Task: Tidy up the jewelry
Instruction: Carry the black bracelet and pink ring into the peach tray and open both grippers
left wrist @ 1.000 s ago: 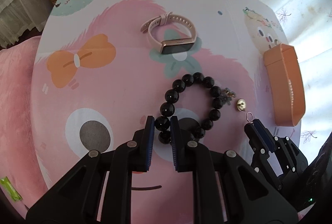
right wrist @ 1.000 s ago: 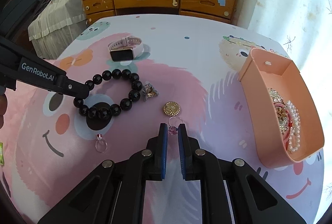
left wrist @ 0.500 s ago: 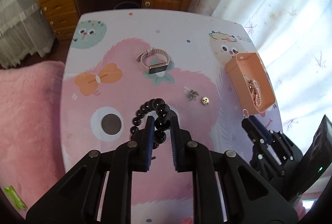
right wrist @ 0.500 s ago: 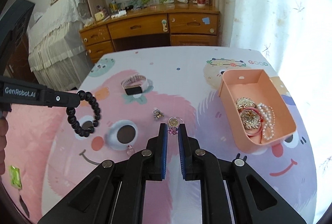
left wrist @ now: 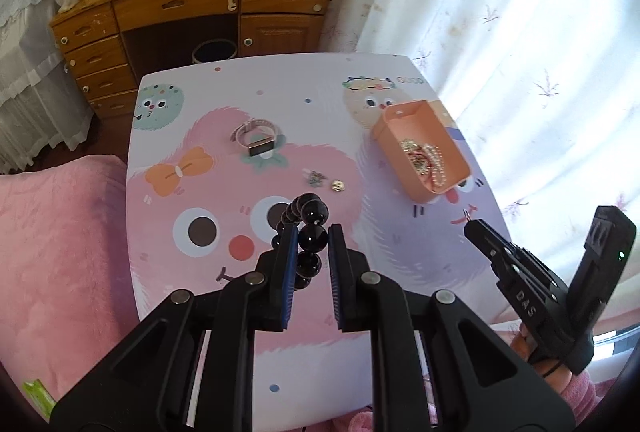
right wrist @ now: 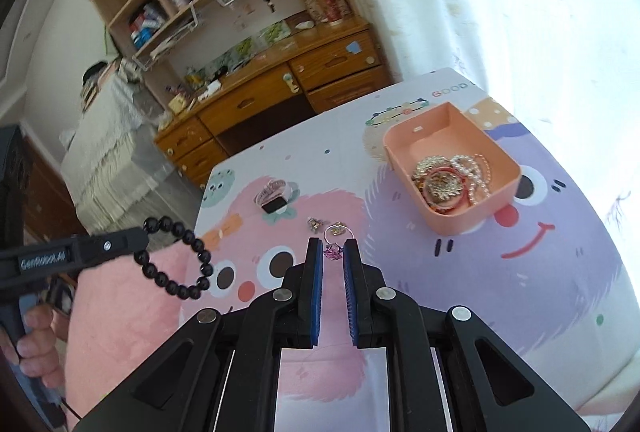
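Black glossy round-bead bracelet hangs limp from our left tongs, closed on one slick bead, so we grip between beads, while our right tongs pinch a light pink-stoned ring above the worktop, peach plastic tray ahead-right.

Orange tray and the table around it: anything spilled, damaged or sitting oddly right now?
Nothing spilled or damaged. The orange tray sits flat with its jewelry inside. The watch, a small charm and a gold pendant lie loose on the table, simply unsorted. The black bead bracelet and ring are held aloft.
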Demonstrator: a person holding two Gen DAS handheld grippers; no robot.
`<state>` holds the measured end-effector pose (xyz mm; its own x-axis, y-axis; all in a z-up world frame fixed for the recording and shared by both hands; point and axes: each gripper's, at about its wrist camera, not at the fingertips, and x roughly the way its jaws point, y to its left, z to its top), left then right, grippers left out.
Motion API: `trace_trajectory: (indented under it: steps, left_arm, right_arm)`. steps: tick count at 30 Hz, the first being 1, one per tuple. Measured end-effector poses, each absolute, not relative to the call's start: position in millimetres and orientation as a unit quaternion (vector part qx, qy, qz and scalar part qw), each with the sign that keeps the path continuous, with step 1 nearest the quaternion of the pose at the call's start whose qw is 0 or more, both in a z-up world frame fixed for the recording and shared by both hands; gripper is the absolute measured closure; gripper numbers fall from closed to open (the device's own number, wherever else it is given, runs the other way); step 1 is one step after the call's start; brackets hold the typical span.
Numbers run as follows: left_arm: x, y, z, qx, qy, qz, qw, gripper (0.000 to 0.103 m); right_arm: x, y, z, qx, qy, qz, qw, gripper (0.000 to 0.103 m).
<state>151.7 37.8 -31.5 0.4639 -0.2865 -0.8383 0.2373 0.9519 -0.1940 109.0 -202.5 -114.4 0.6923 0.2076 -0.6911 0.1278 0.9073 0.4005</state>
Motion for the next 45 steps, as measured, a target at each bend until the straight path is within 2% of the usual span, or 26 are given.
trace_trajectory:
  steps: [10,20,33,45]
  left_arm:
    - [123,-13,-12,-0.033,0.494,-0.207,0.844,0.091]
    - [129,-92,10,-0.036,0.478,-0.237,0.845,0.091]
    - [185,-173,-4,-0.064,0.474,-0.215,0.851,0.091]
    - [248,-214,-23,-0.057,0.479,-0.187,0.856,0.090]
  right_arm:
    - [87,-259,-97,0.220,0.387,-0.008,0.895,0.093]
    - [112,-308,-92,0.203,0.407,0.014,0.890,0.093]
    - [177,-354,-107,0.147,0.444,0.091,0.879,0.093]
    - [231,-374,-137,0.126,0.448,0.105,0.879,0.093]
